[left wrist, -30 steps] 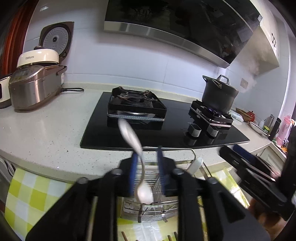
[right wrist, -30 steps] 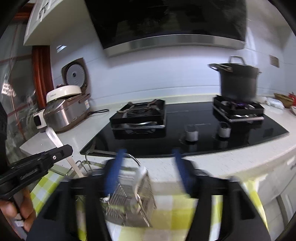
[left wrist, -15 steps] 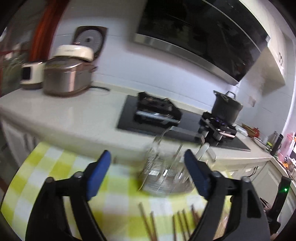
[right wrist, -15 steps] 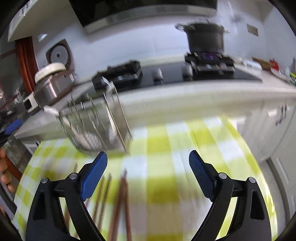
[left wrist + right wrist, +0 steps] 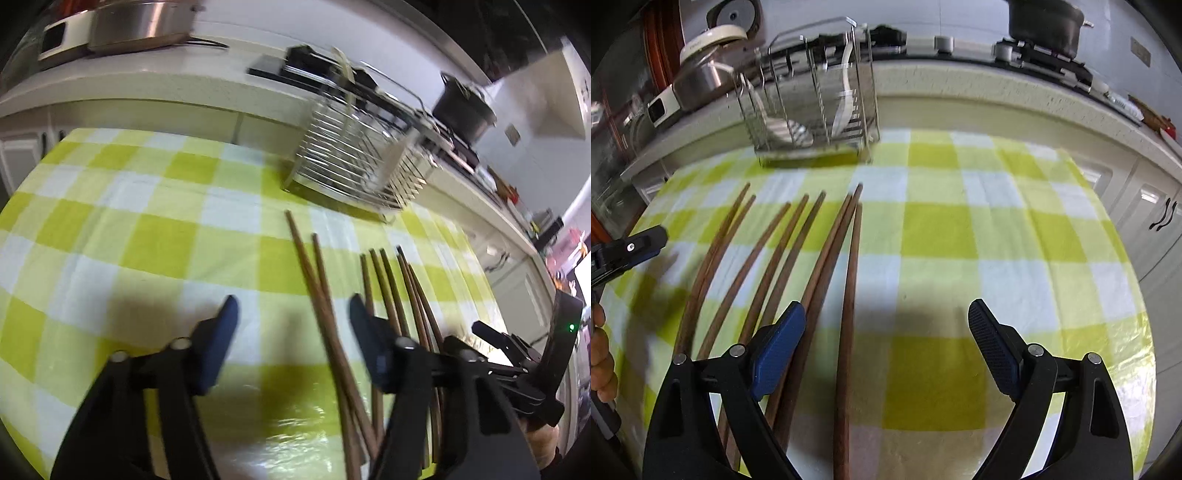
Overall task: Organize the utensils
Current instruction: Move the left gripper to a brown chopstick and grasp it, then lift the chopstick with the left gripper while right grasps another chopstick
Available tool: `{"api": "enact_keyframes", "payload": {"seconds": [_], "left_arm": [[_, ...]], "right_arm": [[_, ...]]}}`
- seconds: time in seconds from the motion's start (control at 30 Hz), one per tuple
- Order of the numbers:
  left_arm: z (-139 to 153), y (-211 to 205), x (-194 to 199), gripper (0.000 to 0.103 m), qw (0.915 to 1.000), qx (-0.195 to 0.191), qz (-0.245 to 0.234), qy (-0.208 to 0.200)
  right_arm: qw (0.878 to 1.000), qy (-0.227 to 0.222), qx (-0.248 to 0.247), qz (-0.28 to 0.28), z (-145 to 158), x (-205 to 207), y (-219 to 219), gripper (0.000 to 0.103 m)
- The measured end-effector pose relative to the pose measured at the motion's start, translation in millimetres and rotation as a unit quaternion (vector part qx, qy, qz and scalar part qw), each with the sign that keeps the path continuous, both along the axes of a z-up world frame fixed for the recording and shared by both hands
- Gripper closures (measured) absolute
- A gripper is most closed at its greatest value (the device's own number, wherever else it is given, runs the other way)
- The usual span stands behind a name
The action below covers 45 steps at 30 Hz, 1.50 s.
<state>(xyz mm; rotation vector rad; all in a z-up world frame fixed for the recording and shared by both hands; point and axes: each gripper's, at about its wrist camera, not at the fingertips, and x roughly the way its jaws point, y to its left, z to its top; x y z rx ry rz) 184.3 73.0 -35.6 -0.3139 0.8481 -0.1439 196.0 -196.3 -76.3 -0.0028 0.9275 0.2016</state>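
Nearest me, my right gripper (image 5: 886,347) hangs over the surface (image 5: 960,280) with its jaws spread wide and nothing gripped; one chopstick runs up between them, untouched, and the rest lie by the left pad. My left gripper (image 5: 291,339) has its jaws about half apart and closing; two crossed chopsticks lie on the cloth under the gap, nearer its right pad, and I see no pad pressing on them. At the left edge of the right view a hand (image 5: 600,354) holds the left gripper's handle.

The surface is a table under a glossy yellow-green and white checked cloth. On it the chopsticks (image 5: 798,258) lie fanned, tips pointing away from me: I count eight in the right view, as a pair, then three, then three.

Beyond their tips stands one wire rack (image 5: 812,122), upright near the far edge of the cloth. In it I count two spoons: a metal spoon (image 5: 786,131) leaning left with its bowl low, and a white spoon (image 5: 844,99) standing more upright to its right.

Behind the table runs a pale counter (image 5: 997,85) with white cabinet doors below. On it I see one black hob (image 5: 1041,59) carrying one dark pot (image 5: 1045,22), and at the left one rice cooker (image 5: 709,62) with its lid up.
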Motion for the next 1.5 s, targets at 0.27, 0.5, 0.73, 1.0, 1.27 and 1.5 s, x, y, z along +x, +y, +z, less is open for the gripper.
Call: {"api": "enact_keyframes", "payload": {"seconds": [0.27,0.5,0.73,1.0,1.27,1.5], "left_arm": [[-16,-33,35,0.073,0.9985,0.031,-0.013,0.043],[-26,-43,49,0.088,0.9957,0.061,-0.009,0.068],[-26,-48,50,0.095,0.9930,0.092,-0.012,0.074],[-22,-19,31,0.096,0.9864,0.147,0.006,0.074],[-26,1,23,0.094,0.9837,0.160,0.011,0.081],[-27,-2,28,0.092,0.9817,0.173,0.005,0.080]], "right_arm": [[1.000,0.010,0.001,0.005,-4,0,-2,0.019],[1.000,0.013,0.003,0.010,-8,3,-2,0.019],[1.000,0.013,-0.001,0.012,-8,4,0,0.020],[1.000,0.015,-0.022,0.011,-9,5,3,0.027],[0.999,0.019,-0.035,0.013,-7,10,11,0.044],[0.999,0.018,-0.032,0.027,-5,11,19,0.064]]}}
